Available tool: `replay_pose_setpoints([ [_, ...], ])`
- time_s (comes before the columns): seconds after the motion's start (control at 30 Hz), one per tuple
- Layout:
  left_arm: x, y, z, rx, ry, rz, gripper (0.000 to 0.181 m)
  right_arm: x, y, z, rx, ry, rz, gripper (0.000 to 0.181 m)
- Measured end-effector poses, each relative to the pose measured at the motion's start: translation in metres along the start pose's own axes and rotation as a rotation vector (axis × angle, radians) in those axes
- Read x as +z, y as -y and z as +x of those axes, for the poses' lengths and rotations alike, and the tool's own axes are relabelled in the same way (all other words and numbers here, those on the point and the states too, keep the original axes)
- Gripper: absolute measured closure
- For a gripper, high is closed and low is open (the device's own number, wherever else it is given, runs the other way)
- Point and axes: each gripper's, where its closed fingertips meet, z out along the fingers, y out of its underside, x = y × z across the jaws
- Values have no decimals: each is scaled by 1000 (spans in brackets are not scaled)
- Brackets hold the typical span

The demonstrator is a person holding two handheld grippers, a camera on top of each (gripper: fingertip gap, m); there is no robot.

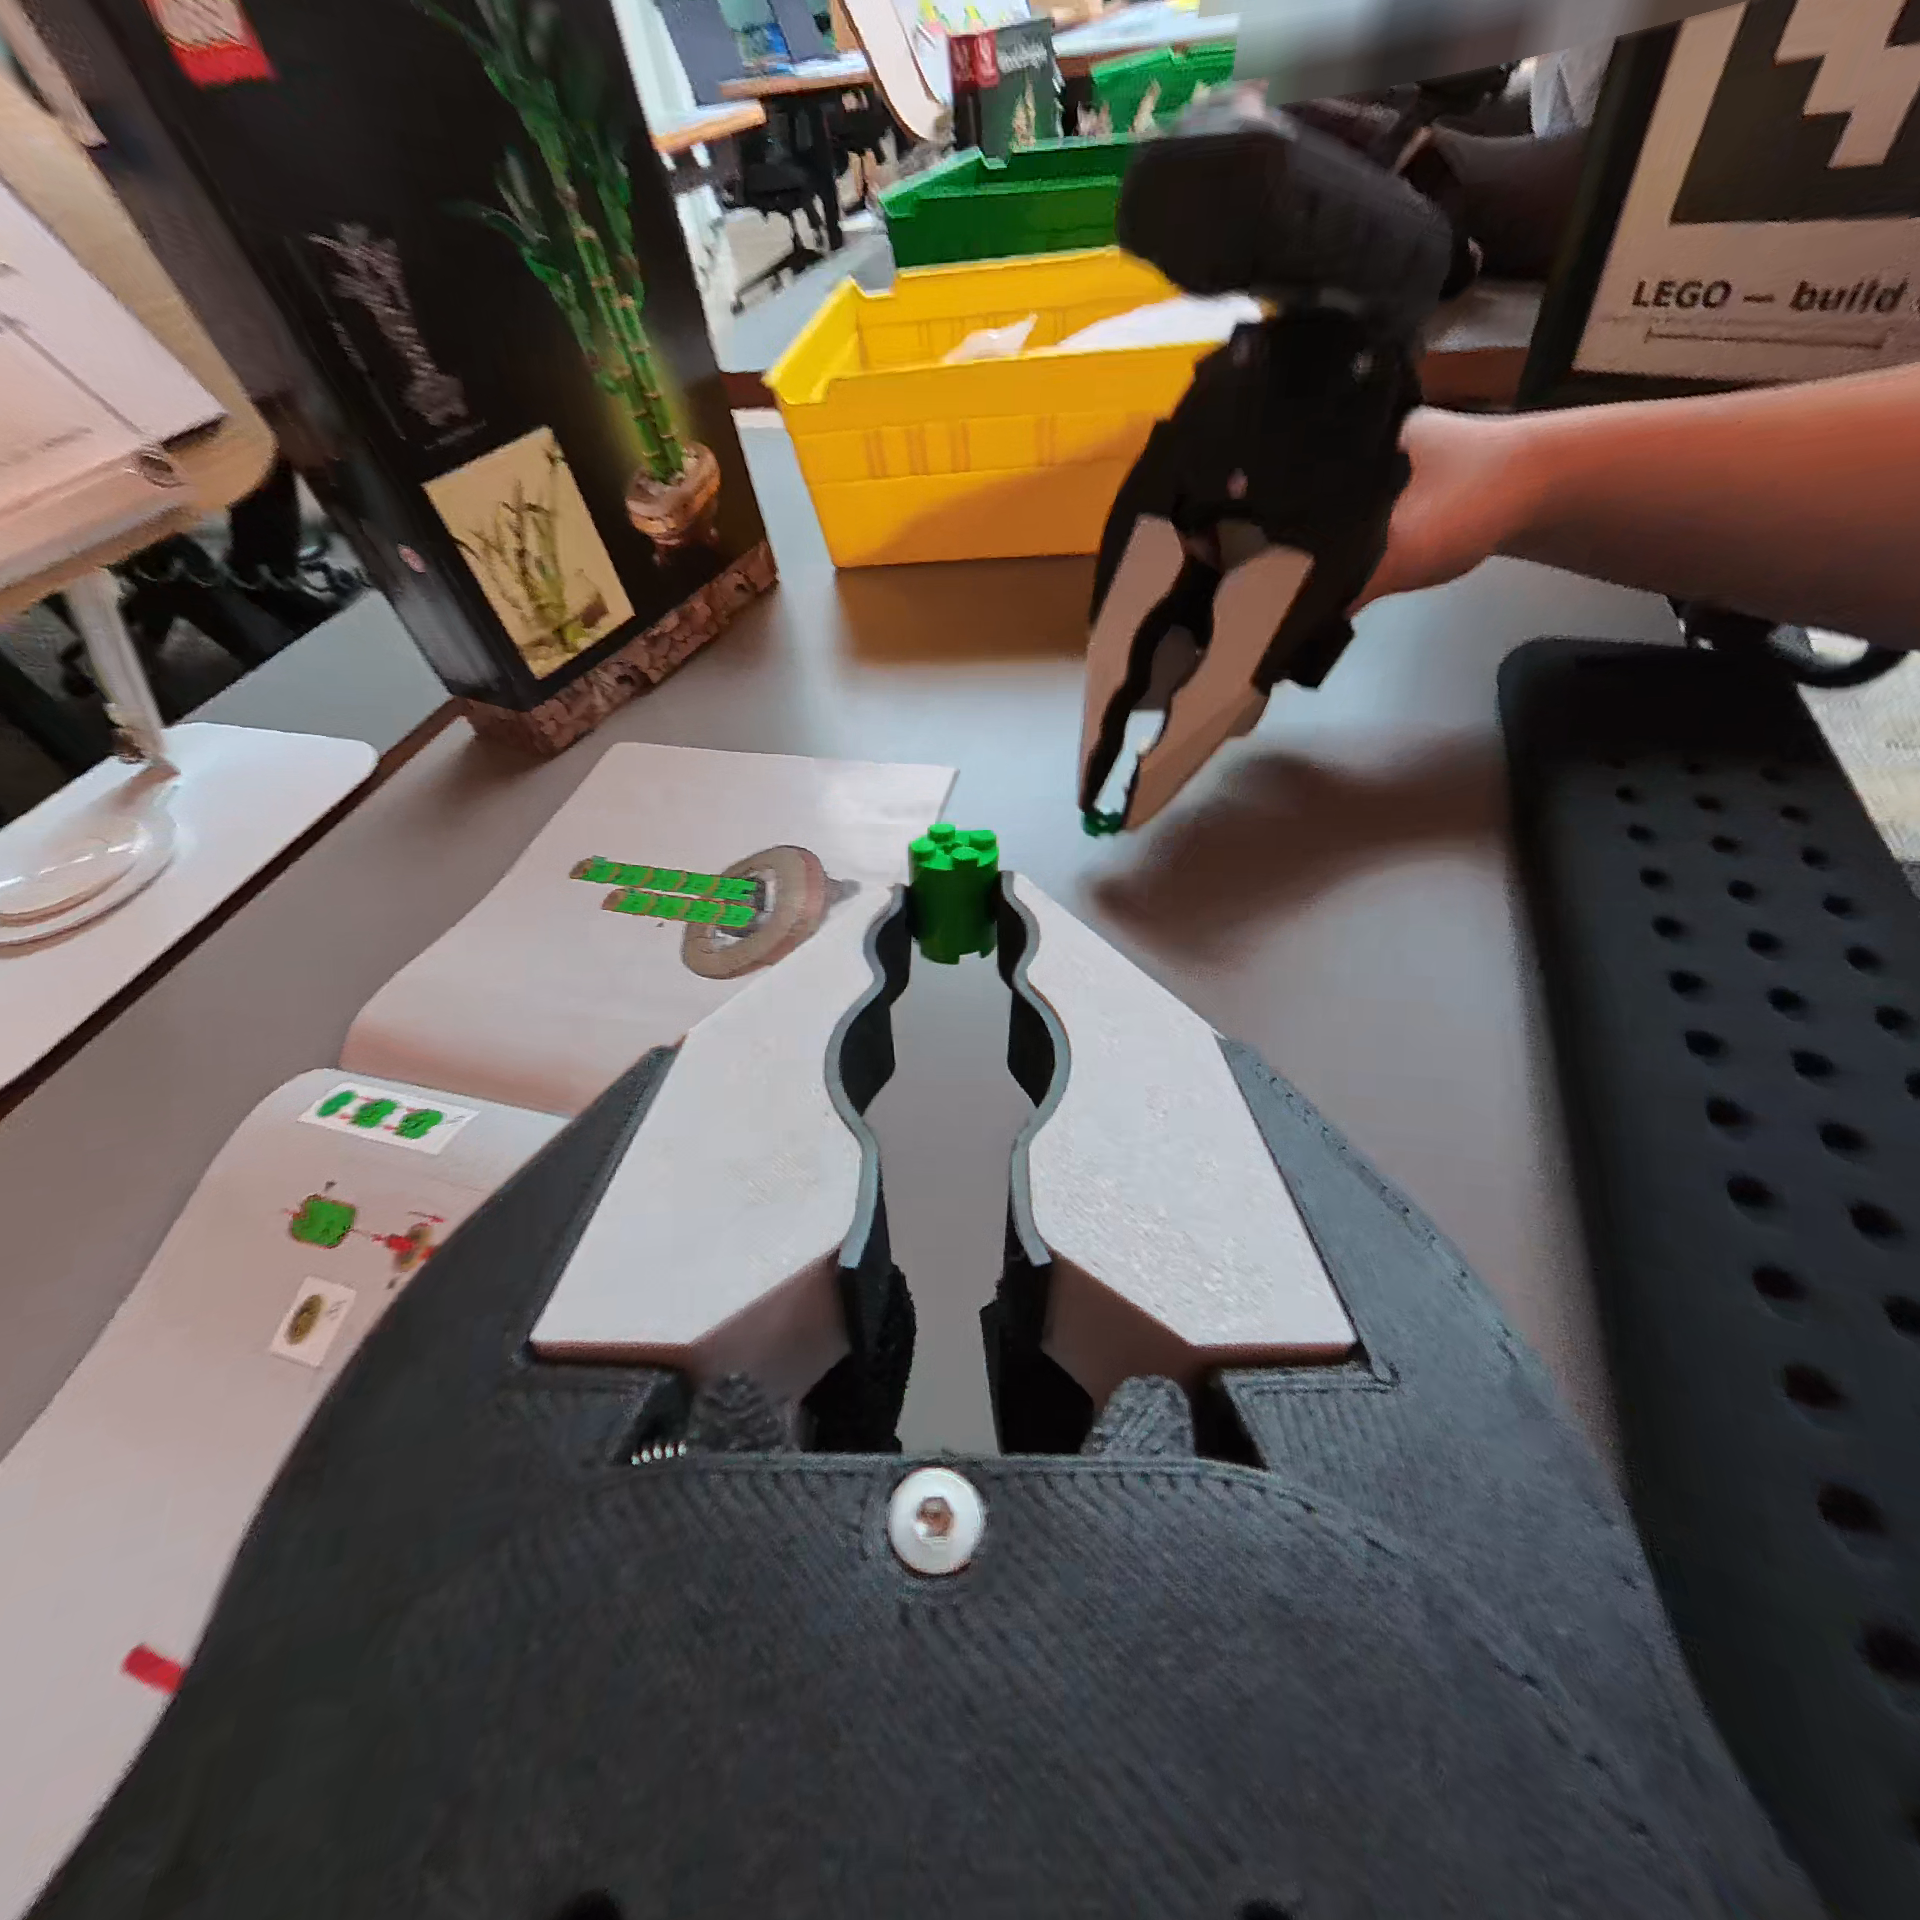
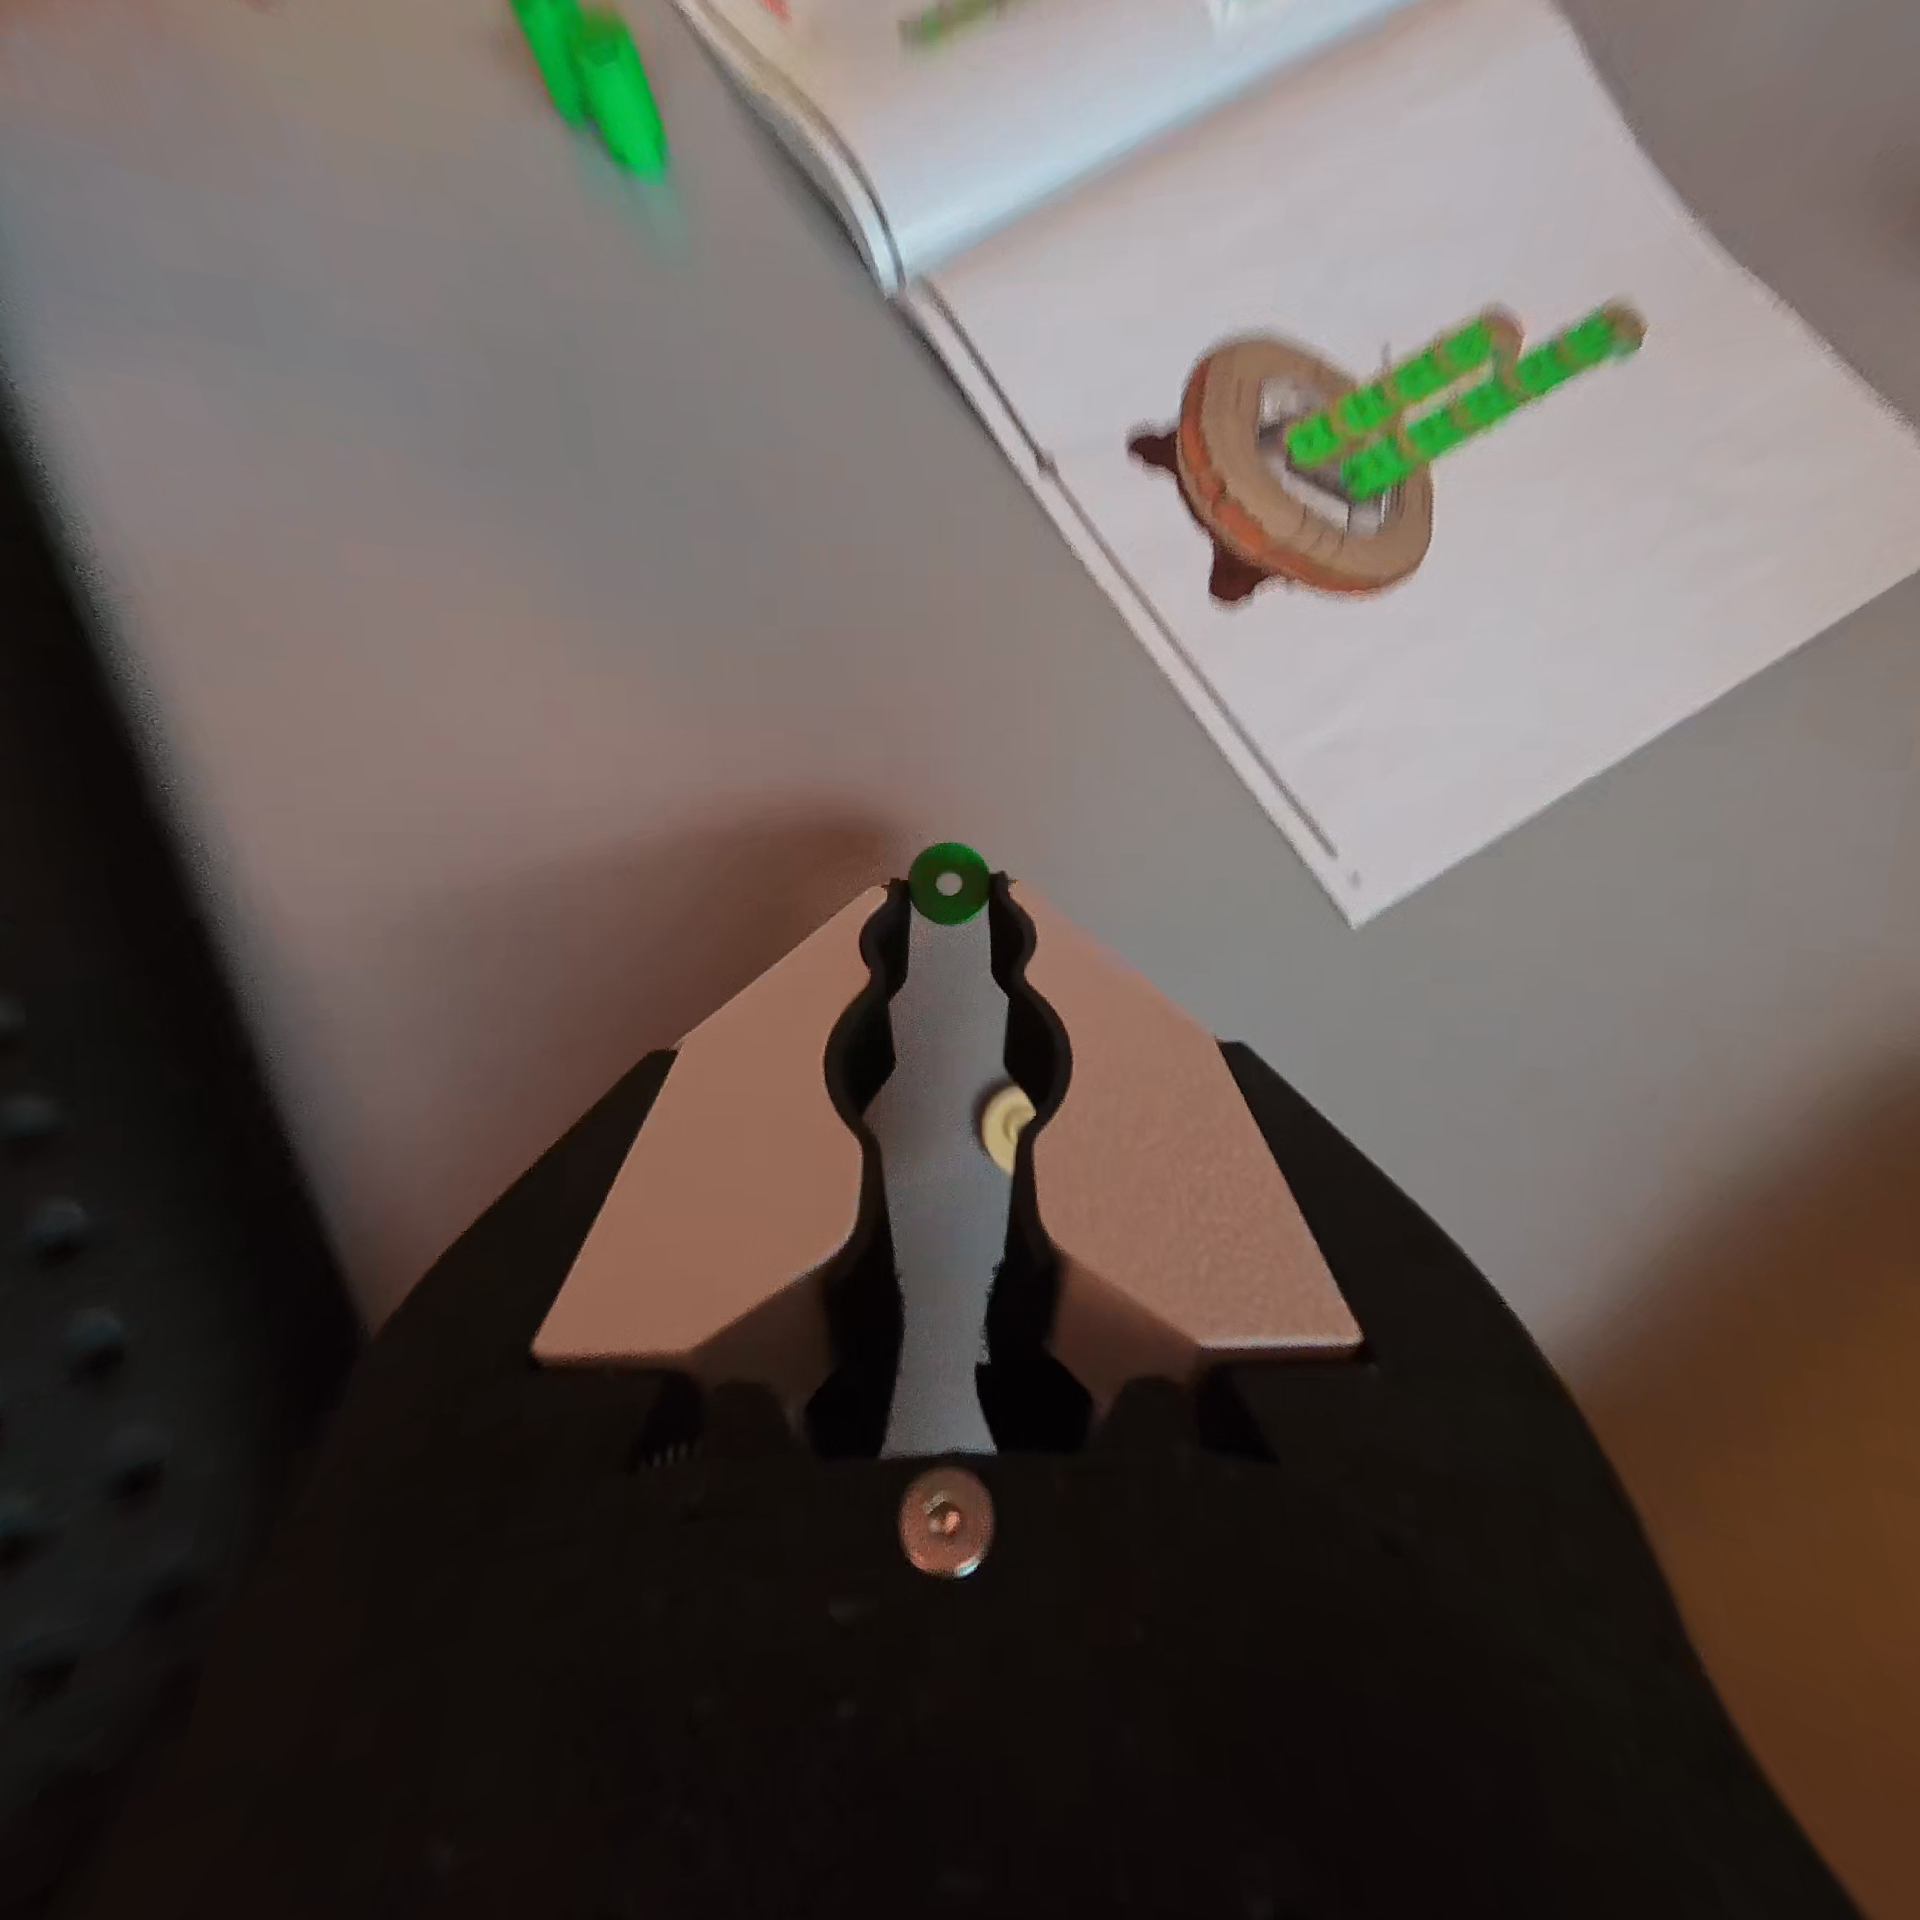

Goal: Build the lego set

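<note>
Both grippers held green lego pieces over the grey table.

Left wrist view: the left gripper [image 1: 953, 914] pinched an upright green round brick [image 1: 952, 902] at its tips, the open instruction booklet [image 1: 665, 935] at ten o'clock, bare table [image 1: 1299, 987] at two o'clock.
Right wrist view: the right gripper [image 2: 950, 894] clamped a small green ring piece [image 2: 949, 884]; the booklet's edge lay at two o'clock, clear table at eleven.
</note>
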Motion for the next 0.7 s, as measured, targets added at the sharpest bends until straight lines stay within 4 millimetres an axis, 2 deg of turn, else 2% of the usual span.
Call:
replay_pose_setpoints([
  [0.13, 18, -18, 17, 86, -22, -118, 166, -22, 66, -29, 83, 156, 290, 167],
  [0.23, 23, -23, 23, 113, -34, -149, 166, -31, 101, -47, 98, 249, 412, 167],
  [0.33, 26, -23, 29, 110, -52, -148, 166, -25, 113, -59, 73, 293, 424, 167],
  [0.53, 27, -7, 36, 13, -104, -48, 166, -17, 110, -65, -3, 232, 317, 167],
  [0.7, 21, 9, 32, 38, -45, 16, 166, -29, 133, -72, -21, 246, 348, 167],
])
